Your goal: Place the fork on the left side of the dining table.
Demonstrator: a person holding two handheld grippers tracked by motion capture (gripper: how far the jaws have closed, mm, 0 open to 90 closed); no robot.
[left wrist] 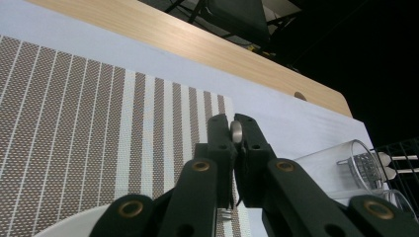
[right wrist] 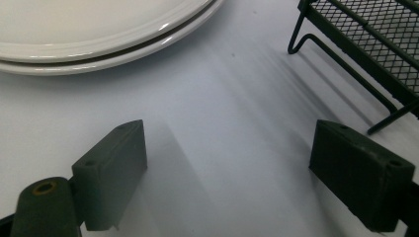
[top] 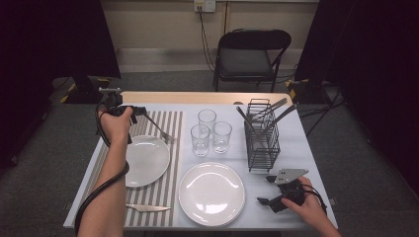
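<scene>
White bench (top: 296, 148) laid for dinner: left tool (top: 132, 110) clamps a fork (top: 159, 129) over the striped placemat (top: 168, 163), beside the plate (top: 148, 160). Right tool (top: 269, 190) rests open. Next, I judge, lower the fork flat and release

place: staged recording lab, not a home | cues: black curtains (top: 44, 39) either side of the white-topped wooden bench (top: 296, 148); black folding metal chair (top: 249, 57) behind bench; wall socket with black cable (top: 205, 6) above chair; grey carpet floor (top: 54, 143) left of bench; tidy table-setting on bench
</scene>
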